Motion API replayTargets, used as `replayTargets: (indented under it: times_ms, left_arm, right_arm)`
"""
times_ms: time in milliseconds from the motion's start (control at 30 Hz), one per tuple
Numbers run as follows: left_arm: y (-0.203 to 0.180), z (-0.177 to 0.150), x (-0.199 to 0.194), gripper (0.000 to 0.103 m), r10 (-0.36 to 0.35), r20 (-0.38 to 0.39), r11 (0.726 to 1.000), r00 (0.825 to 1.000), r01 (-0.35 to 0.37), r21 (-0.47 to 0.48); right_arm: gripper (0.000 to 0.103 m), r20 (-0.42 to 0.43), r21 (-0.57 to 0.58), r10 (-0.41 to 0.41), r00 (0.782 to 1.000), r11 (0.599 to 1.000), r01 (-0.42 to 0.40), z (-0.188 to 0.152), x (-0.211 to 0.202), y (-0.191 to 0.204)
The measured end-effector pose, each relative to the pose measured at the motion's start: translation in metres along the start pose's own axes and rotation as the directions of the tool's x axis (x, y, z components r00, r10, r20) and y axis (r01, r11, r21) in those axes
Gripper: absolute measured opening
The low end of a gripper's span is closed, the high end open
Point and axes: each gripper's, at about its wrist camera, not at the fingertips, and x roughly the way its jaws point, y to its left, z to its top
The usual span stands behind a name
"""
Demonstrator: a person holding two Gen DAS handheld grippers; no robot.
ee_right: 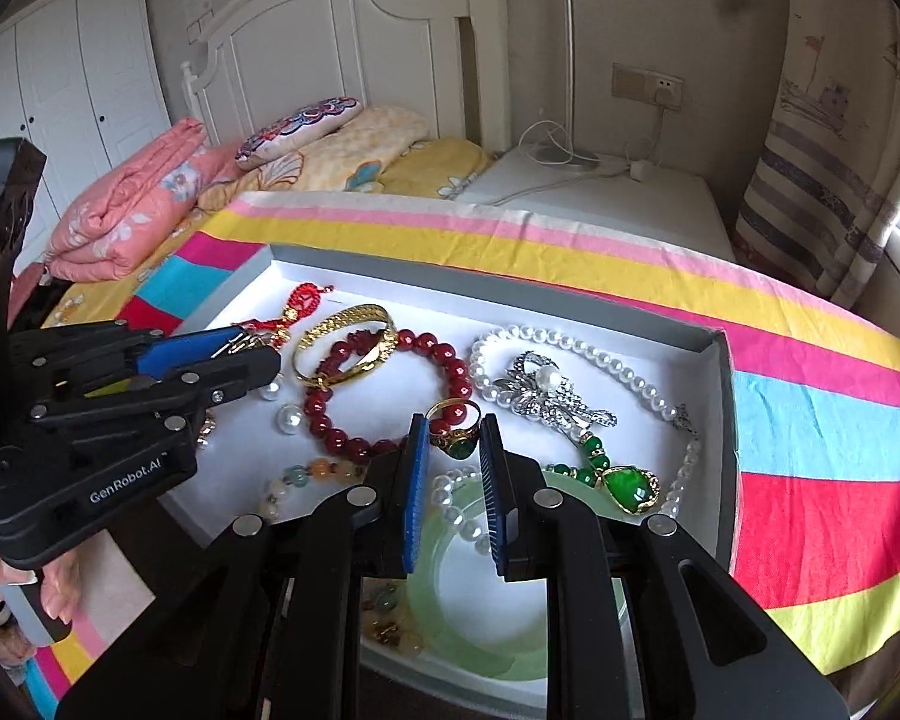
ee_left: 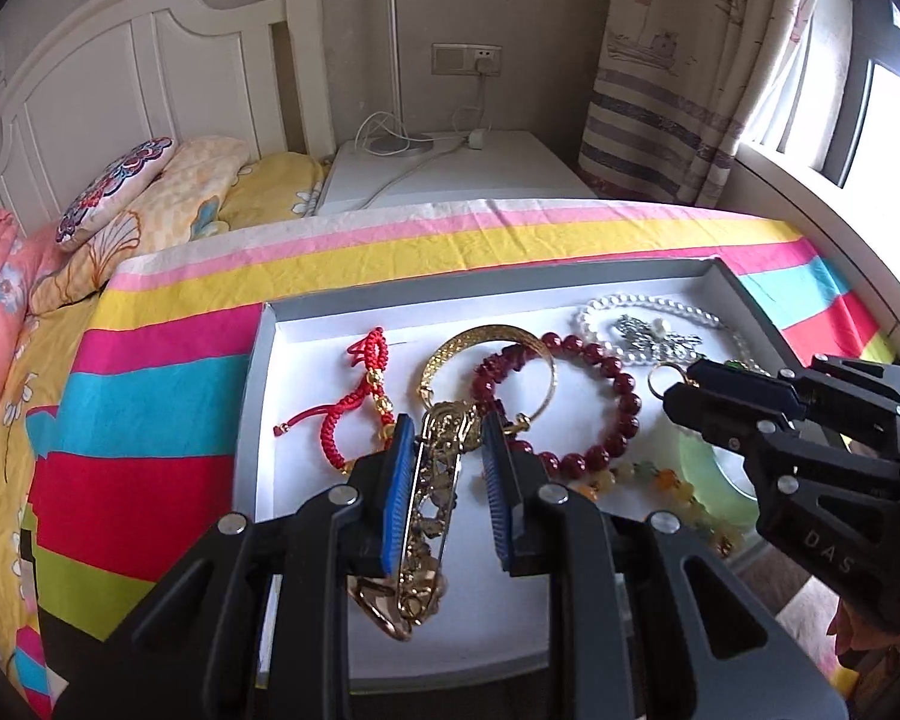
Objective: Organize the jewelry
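left gripper: jaws spread a little, a gold brooch hanging between the blue pads; it rests against the left pad, and i cannot tell if the right pad touches it. gripper sits over the near left part of the tray.
right gripper: jaws partly spread, not closed on anything; tips just beside a gold ring with a green stone, over the near middle of the tray.
tray: shallow grey box with white floor, lying on a striped cloth on the bed.
red cord bracelet: near the tray's left edge, lying flat.
gold bangle: toward the far edge, overlapping the dark red bead bracelet at tray centre.
pearl necklace: right half of the tray, looped around a silver bow brooch.
green pendant: near the tray's right edge, on a green bead string.
jade bangle: near edge, partly under the right gripper, a short pearl strand across it.
loose pearls: two, left of the red beads.
hand: fingers under the left gripper's body, at the left edge of the right wrist view.
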Motion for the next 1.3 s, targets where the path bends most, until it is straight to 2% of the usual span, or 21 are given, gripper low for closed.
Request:
replayTargets:
  times_ms: [67, 100, 133, 167, 200, 233, 300, 367, 433, 500, 600, 700, 800, 867, 967, 1000, 1067, 1300]
  left_arm:
    - [0.001, -0.002, 0.001, 0.023, 0.004, -0.004, 1.000, 1.000, -0.004, -0.004]
    - [0.002, -0.003, 0.001, 0.026, 0.013, -0.001, 1.000, 1.000, -0.013, -0.005]
    - [0.002, -0.004, -0.001, 0.037, 0.021, 0.000, 1.000, 1.000, -0.021, -0.003]
    - [0.003, -0.005, -0.003, 0.053, 0.031, 0.010, 1.000, 0.999, -0.031, -0.005]
    - [0.004, -0.006, -0.006, 0.060, 0.038, 0.020, 0.999, 0.999, -0.037, -0.010]
    - [0.005, -0.007, -0.010, 0.068, 0.048, 0.035, 0.999, 0.998, -0.048, -0.016]
    - [0.005, -0.007, -0.020, 0.076, 0.071, 0.063, 0.997, 0.995, -0.070, -0.021]
    - [0.005, -0.008, -0.035, 0.093, 0.105, 0.102, 0.994, 0.989, -0.103, -0.027]
    - [0.004, -0.011, -0.050, 0.101, 0.137, 0.152, 0.990, 0.979, -0.132, -0.043]
    - [0.002, -0.016, -0.067, 0.101, 0.170, 0.208, 0.985, 0.963, -0.162, -0.056]
    - [-0.005, -0.022, -0.082, 0.101, 0.192, 0.244, 0.981, 0.951, -0.183, -0.060]
    - [-0.013, -0.027, -0.088, 0.101, 0.163, 0.257, 0.986, 0.952, -0.153, -0.058]
    - [-0.016, -0.037, -0.088, 0.101, 0.113, 0.259, 0.992, 0.959, -0.095, -0.079]
    - [-0.017, -0.040, -0.085, 0.101, 0.122, 0.243, 0.991, 0.962, -0.106, -0.078]
    - [-0.015, -0.041, -0.079, 0.101, 0.190, 0.236, 0.981, 0.953, -0.177, -0.076]
    - [-0.015, -0.043, -0.079, 0.101, 0.225, 0.236, 0.974, 0.945, -0.213, -0.076]
    - [-0.014, -0.045, -0.078, 0.101, 0.248, 0.227, 0.969, 0.942, -0.238, -0.073]
    - [-0.014, -0.050, -0.080, 0.101, 0.225, 0.207, 0.974, 0.952, -0.213, -0.079]
  right_arm:
    - [0.020, -0.010, 0.016, 0.013, 1.000, 1.000, -0.013, -0.001, 0.001, -0.002]
    - [0.026, -0.008, 0.027, 0.018, 1.000, 0.999, -0.018, -0.001, 0.000, -0.004]
    - [0.030, -0.004, 0.037, 0.022, 1.000, 0.999, -0.022, -0.001, 0.000, -0.006]
    - [0.044, 0.006, 0.053, 0.029, 1.000, 0.998, -0.029, -0.001, -0.003, -0.009]
    - [0.054, 0.017, 0.065, 0.035, 0.999, 0.997, -0.036, -0.001, -0.006, -0.011]
    - [0.056, 0.028, 0.075, 0.041, 0.999, 0.996, -0.043, 0.000, -0.009, -0.012]
    - [0.056, 0.061, 0.092, 0.052, 0.997, 0.994, -0.057, -0.001, -0.019, -0.015]
    - [0.056, 0.099, 0.117, 0.056, 0.993, 0.991, -0.068, -0.003, -0.035, -0.019]
    - [0.063, 0.131, 0.143, 0.054, 0.990, 0.987, -0.073, -0.006, -0.050, -0.024]
    - [0.077, 0.177, 0.179, 0.023, 0.984, 0.982, -0.055, -0.014, -0.070, -0.029]
    - [0.087, 0.244, 0.216, -0.046, 0.969, 0.976, -0.008, -0.029, -0.097, -0.033]
    - [0.087, 0.275, 0.244, -0.136, 0.952, 0.967, 0.068, -0.043, -0.113, -0.031]
    - [0.087, 0.272, 0.271, -0.257, 0.927, 0.945, 0.183, -0.057, -0.117, -0.021]
    - [0.087, 0.255, 0.269, -0.299, 0.919, 0.935, 0.230, -0.063, -0.113, -0.014]
    - [0.087, 0.206, 0.260, -0.343, 0.917, 0.922, 0.287, -0.066, -0.101, -0.009]
    - [0.087, 0.195, 0.256, -0.346, 0.918, 0.921, 0.293, -0.065, -0.097, -0.007]
    - [0.087, 0.192, 0.246, -0.339, 0.921, 0.925, 0.289, -0.065, -0.094, -0.006]
    - [0.087, 0.194, 0.218, -0.341, 0.920, 0.929, 0.299, -0.067, -0.091, 0.002]
